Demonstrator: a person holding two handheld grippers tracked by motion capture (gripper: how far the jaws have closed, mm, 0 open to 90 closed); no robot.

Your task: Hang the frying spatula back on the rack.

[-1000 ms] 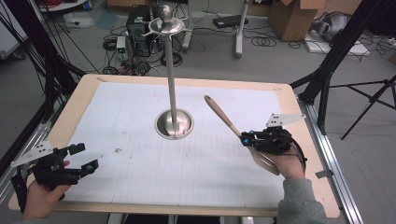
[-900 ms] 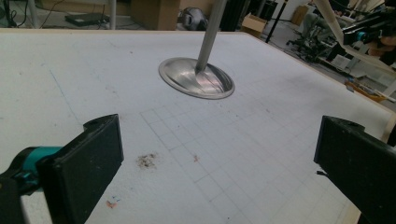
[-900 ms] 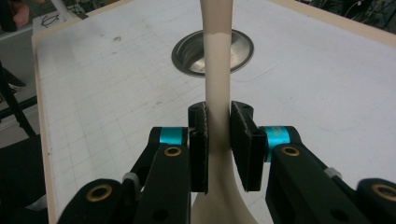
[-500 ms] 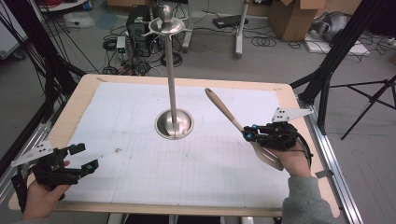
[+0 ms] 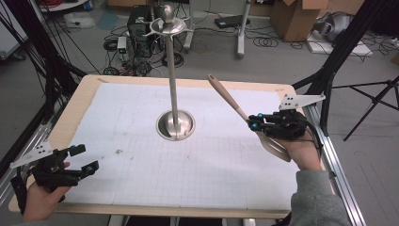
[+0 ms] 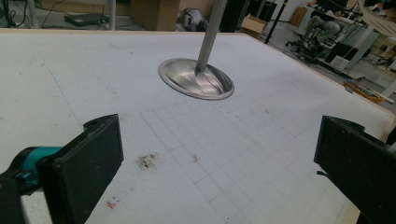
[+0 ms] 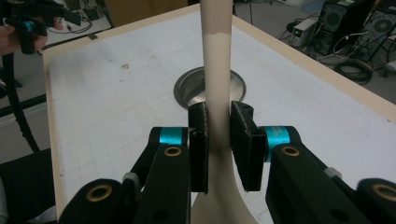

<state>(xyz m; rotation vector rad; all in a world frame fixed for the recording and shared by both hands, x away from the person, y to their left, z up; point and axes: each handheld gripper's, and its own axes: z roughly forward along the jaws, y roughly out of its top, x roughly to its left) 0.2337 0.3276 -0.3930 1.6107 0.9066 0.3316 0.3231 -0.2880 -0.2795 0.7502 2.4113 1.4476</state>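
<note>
1. Where the table (image 5: 89, 84) is bare, we see a pale wooden rim; the rest of its top lies under a white gridded sheet (image 5: 141, 122) with a few small brown stains toward the near left.
2. We see a metal stand (image 5: 172, 84) upright near the middle of the sheet, its round dished base (image 6: 196, 78) flat on the paper and its thin pole topped by short arms and a knob.
3. We find the right gripper (image 5: 256, 125) at the right side of the table, its jaws closed narrowly on the handle of a beige spatula (image 5: 226, 96); the handle slants up and away toward the stand's side, the blade sits below the hand, and the spatula is off the sheet.
4. We see the left gripper (image 5: 82, 157) at the near left corner, its jaws spread wide with nothing between them.
5. Beyond the table we make out a grey floor strewn with cables, black tripod legs, cardboard boxes and a dark computer case.
</note>
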